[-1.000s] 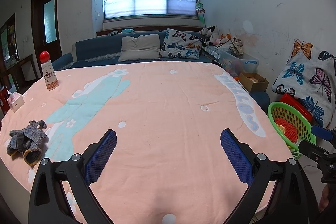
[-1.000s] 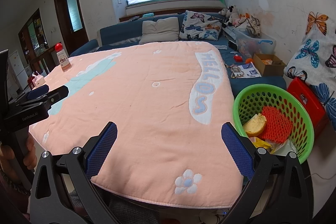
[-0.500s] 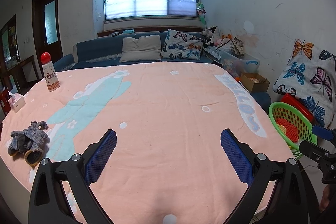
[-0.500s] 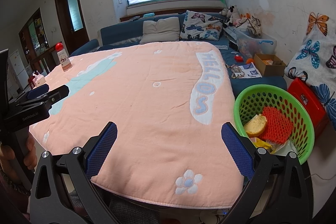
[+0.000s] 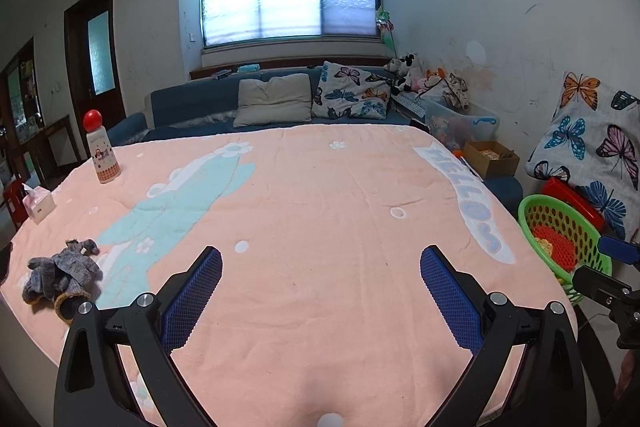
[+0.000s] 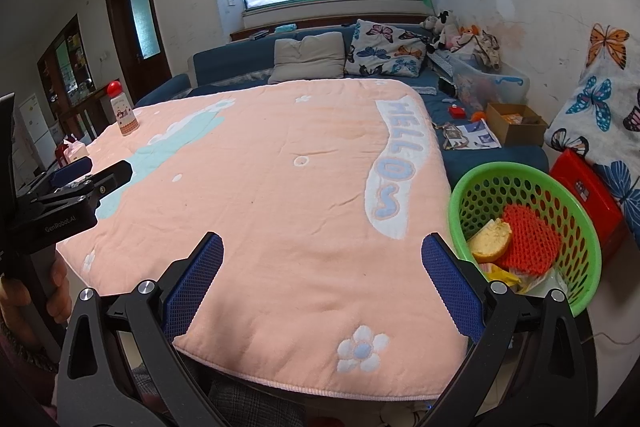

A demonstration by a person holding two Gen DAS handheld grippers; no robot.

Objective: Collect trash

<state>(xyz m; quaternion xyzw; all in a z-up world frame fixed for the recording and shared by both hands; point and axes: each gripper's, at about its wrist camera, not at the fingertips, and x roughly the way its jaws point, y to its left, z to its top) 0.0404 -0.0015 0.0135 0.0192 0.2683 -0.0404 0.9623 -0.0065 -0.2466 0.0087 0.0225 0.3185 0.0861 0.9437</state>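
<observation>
A green plastic basket (image 6: 464, 199) stands off the table's right edge, holding a bread piece (image 6: 490, 233), red foam netting (image 6: 528, 241) and wrappers. It also shows at the right of the left wrist view as the basket (image 5: 532, 203). My right gripper (image 6: 322, 247) is open with nothing between its fingers, over the table's near right corner, left of the basket. My left gripper (image 5: 320, 261) is open and empty over the near middle of the pink blanket (image 5: 320, 195). Grey gloves (image 5: 60, 273) lie at the table's left edge.
A red-capped bottle (image 5: 100, 151) and a pink tissue box (image 5: 38, 203) stand at the far left of the table. A blue sofa (image 5: 192, 107) with cushions lies behind it. A red box (image 6: 588, 187), a cardboard box (image 6: 516, 123) and a butterfly-print cloth (image 5: 592, 147) are at the right.
The left wrist view has shifted slightly, so the gloves and bottle sit a little further right in it. Both grippers stay open and empty; the right one has barely moved.
</observation>
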